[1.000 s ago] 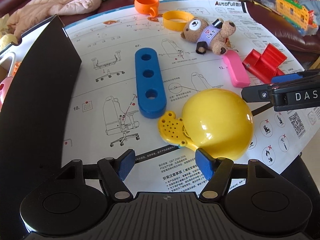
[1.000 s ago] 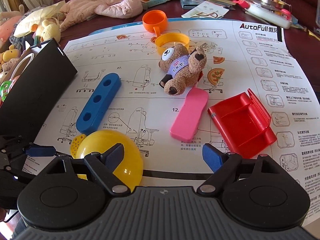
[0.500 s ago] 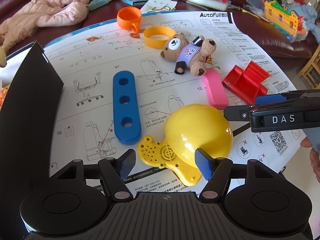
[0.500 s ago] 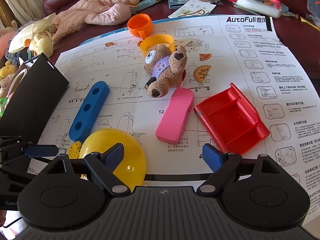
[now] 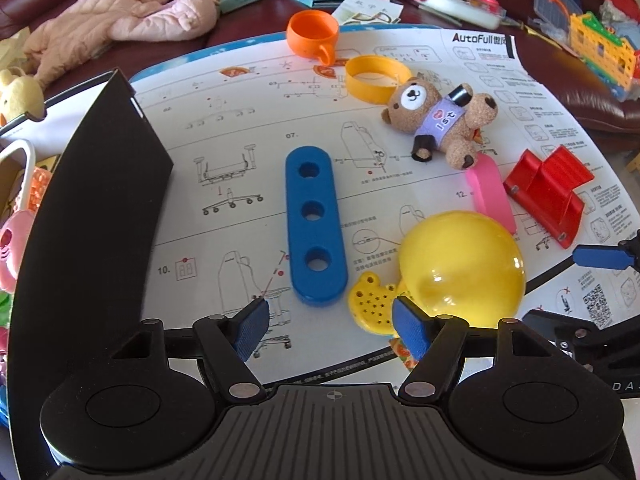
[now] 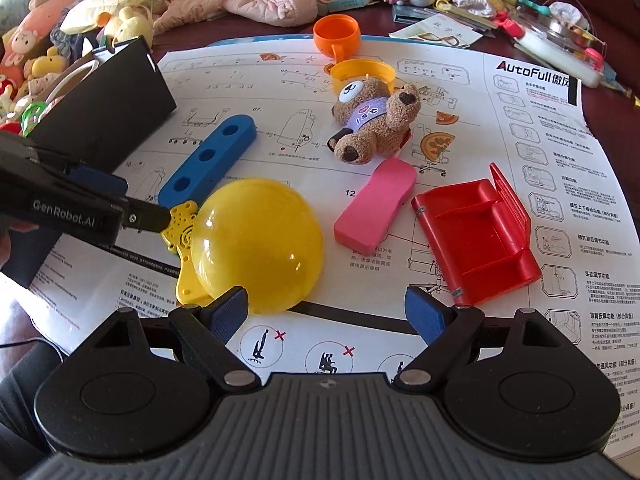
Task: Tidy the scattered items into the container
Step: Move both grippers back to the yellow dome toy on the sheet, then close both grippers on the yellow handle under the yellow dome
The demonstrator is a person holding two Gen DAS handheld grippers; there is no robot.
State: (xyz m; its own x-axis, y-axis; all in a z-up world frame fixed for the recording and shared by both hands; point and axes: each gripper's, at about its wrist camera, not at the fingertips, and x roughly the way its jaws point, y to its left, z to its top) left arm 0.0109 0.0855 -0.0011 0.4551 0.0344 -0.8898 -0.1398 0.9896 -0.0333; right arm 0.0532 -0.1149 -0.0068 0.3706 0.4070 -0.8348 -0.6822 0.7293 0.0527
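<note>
A yellow dome toy (image 5: 460, 270) with a perforated flat handle (image 5: 370, 304) lies on a white instruction sheet (image 5: 224, 128). A blue three-hole bar (image 5: 314, 224), a brown teddy bear (image 5: 438, 122), a pink block (image 5: 490, 194), a red plastic sofa toy (image 5: 550, 192), a yellow ring (image 5: 376, 78) and an orange cup (image 5: 312, 36) lie around it. My left gripper (image 5: 332, 330) is open and empty, near the blue bar's end. My right gripper (image 6: 328, 314) is open and empty, in front of the dome (image 6: 256, 246) and the red sofa (image 6: 476, 236). A black container (image 5: 92, 208) stands at the left.
The container (image 6: 100, 108) holds several small toys. A pink jacket (image 5: 132, 12) and plush toys (image 6: 44, 56) lie behind it. Clutter and a yellow block toy (image 5: 596, 52) fill the far right of the dark table. The sheet's front edge is close to both grippers.
Both grippers have shifted. The left one moved left toward the blue bar and the right one moved in beside the dome. The yellow dome has turned a little. Both jaws stay open.
</note>
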